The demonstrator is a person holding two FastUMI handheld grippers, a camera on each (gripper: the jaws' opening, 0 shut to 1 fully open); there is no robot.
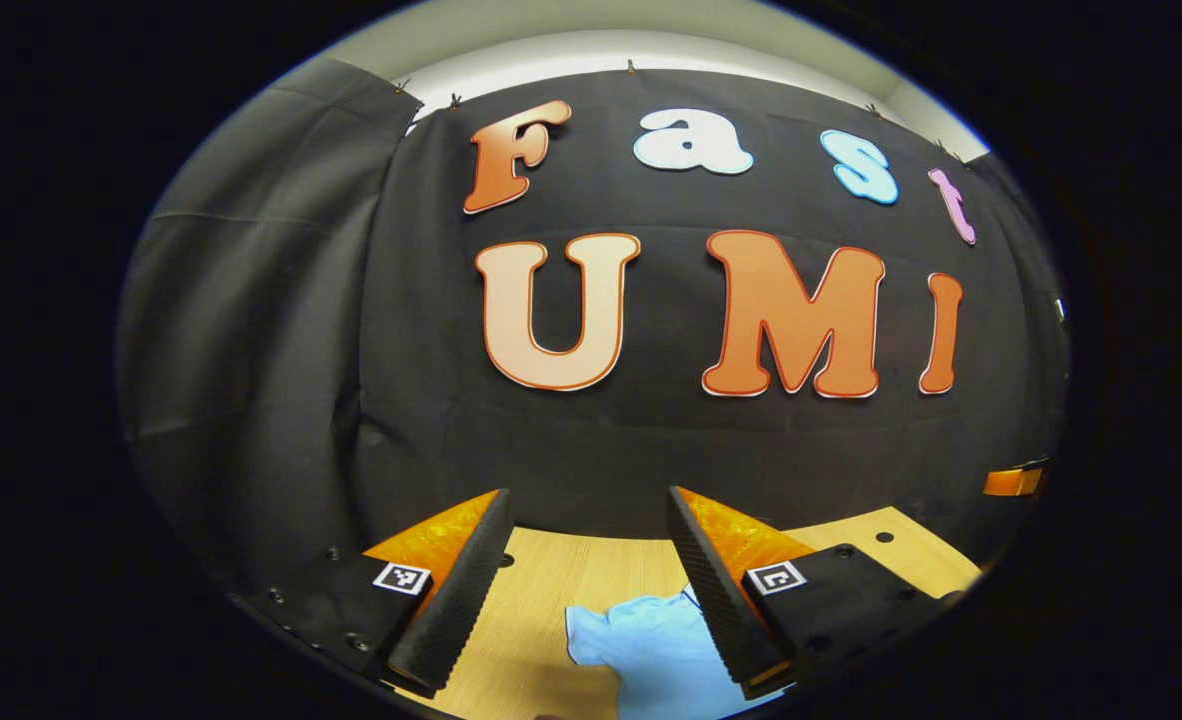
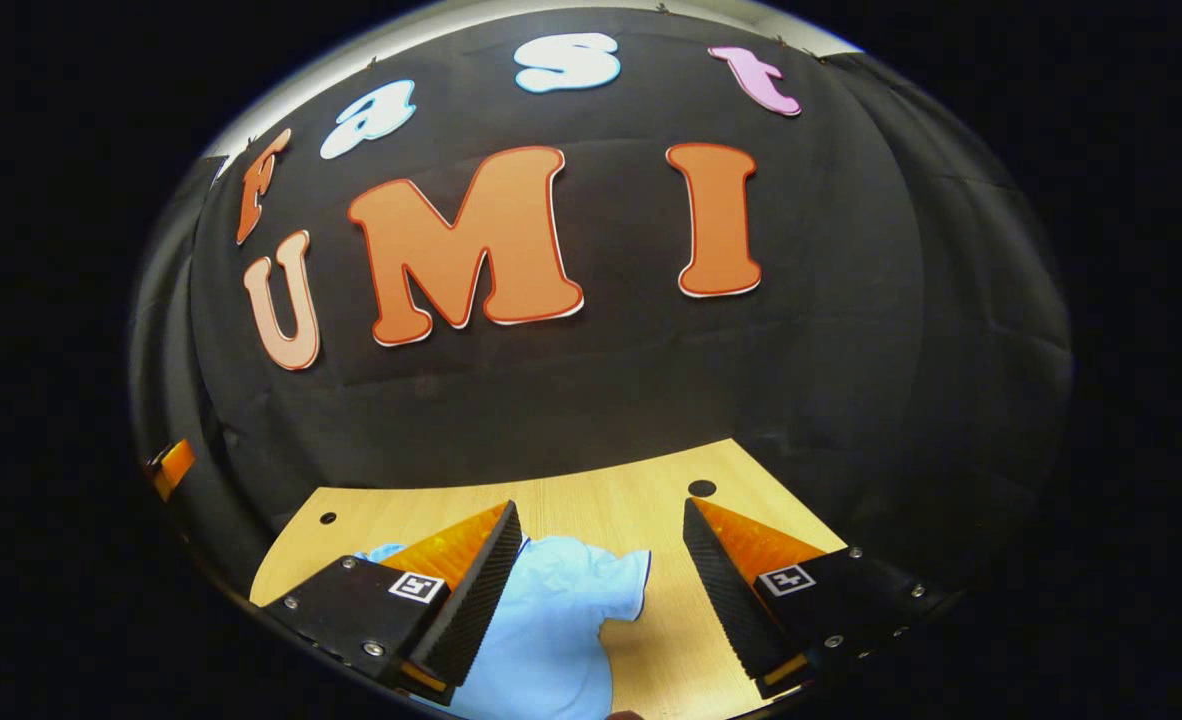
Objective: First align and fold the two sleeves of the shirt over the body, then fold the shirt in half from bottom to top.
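Observation:
A light blue shirt (image 1: 651,650) lies on the wooden table (image 1: 571,570), low in the left gripper view, with one short sleeve pointing left. My left gripper (image 1: 586,520) hangs open above the table, its fingers apart and nothing between them; the shirt lies below, partly hidden by the right finger. In the right gripper view the same shirt (image 2: 561,620) spreads across the table (image 2: 611,500), a sleeve reaching right. My right gripper (image 2: 601,525) is open too, held above the shirt's upper part, its left finger covering some cloth.
Black cloth walls close the booth behind and beside the table. Small dark holes (image 2: 701,488) dot the tabletop near its far edge. An orange object (image 1: 1013,481) shows at the right edge of the left gripper view, and an orange object (image 2: 173,464) at the left edge of the right gripper view.

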